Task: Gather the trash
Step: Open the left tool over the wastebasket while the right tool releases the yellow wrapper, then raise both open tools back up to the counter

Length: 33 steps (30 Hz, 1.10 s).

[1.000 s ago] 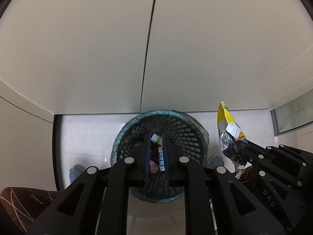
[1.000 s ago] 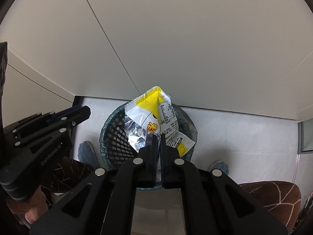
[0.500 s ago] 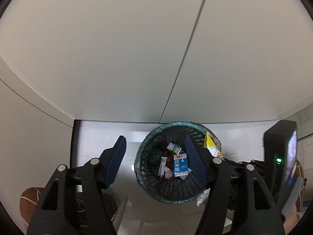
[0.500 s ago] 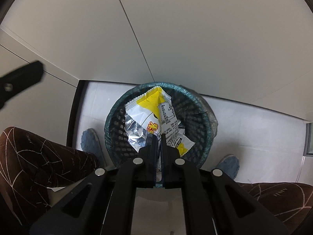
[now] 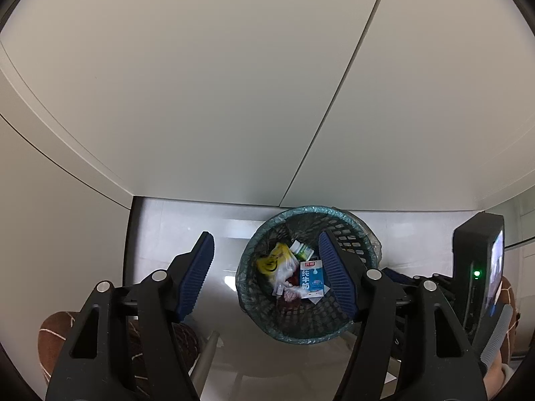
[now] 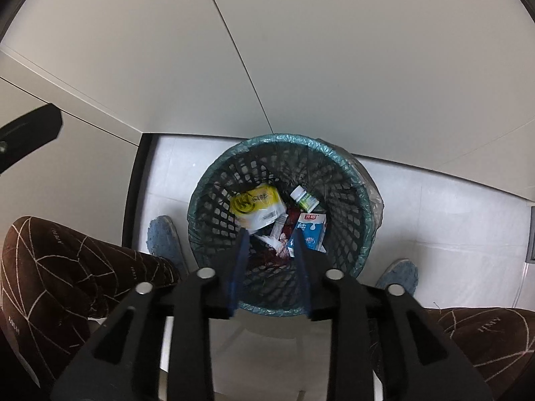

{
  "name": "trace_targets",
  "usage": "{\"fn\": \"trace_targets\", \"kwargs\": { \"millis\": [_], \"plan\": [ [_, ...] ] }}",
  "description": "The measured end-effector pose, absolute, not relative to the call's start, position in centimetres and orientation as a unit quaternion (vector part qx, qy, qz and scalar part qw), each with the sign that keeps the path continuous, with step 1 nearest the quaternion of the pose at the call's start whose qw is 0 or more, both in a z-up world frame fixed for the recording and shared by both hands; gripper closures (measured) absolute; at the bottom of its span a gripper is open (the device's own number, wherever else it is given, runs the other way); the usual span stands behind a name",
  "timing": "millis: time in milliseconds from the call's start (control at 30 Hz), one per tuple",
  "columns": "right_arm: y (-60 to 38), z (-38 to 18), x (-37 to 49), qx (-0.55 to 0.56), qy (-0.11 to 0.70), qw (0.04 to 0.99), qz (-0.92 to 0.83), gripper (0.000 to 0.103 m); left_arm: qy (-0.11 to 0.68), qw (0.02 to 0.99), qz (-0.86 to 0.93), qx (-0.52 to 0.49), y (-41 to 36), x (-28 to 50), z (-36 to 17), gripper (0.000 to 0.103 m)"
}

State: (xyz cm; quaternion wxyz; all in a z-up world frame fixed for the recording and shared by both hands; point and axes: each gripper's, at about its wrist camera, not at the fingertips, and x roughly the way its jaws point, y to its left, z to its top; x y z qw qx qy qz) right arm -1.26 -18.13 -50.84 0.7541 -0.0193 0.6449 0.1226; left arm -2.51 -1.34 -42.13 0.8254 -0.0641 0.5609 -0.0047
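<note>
A dark mesh waste basket (image 6: pixel 347 180) with a teal liner stands on the pale floor against the wall; it also shows in the left wrist view (image 5: pixel 254 310). Inside lie a yellow snack wrapper (image 6: pixel 257 205), a blue-and-white milk carton (image 6: pixel 311 230), a small white-capped bottle (image 6: pixel 304 198) and scraps. The wrapper (image 5: pixel 272 262) and carton (image 5: pixel 311 275) show in the left view too. My right gripper (image 6: pixel 269 237) is open and empty above the basket. My left gripper (image 5: pixel 265 257) is wide open and empty, above the basket's left side.
The person's brown patterned trouser legs (image 6: pixel 67 267) and blue slippers (image 6: pixel 165 242) flank the basket. White wall panels (image 6: pixel 334 50) rise behind it. A dark floor edge strip (image 6: pixel 133 193) runs at the left. The right gripper's body with a green light (image 5: pixel 476 272) shows at the left view's right.
My right gripper opened and the yellow wrapper dropped into the basket. My left gripper opened wide and shifted left and higher.
</note>
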Motion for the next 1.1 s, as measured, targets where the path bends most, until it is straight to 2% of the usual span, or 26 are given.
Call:
{"fn": "trace_targets", "kwargs": {
  "millis": [100,333,367,500,1100],
  "plan": [
    [-18.3,-49.4,-1.5,-0.021,0.630,0.766,0.122,0.049,0.555,0.829,-0.004,-0.068,-1.2,-2.6,-41.6,0.030],
    [-19.1,-44.6,-2.2,-0.028,0.591,0.798,0.117,0.025,0.528,0.846,-0.002,-0.071,-0.9,-3.2,-38.2,0.017],
    [-19.1,-43.7,-2.3,-0.030,0.584,0.803,0.113,0.019,0.523,0.849,0.000,-0.072,-1.0,-3.2,-37.6,0.016],
    [-19.6,-40.0,-2.2,-0.039,0.550,0.829,0.093,0.011,0.502,0.861,0.000,-0.077,-0.9,-3.7,-34.7,0.008],
    [-20.6,-23.3,-4.9,-0.052,0.388,0.916,0.093,0.008,0.405,0.910,0.001,-0.084,0.0,-7.2,-20.0,0.006]
  ]
}}
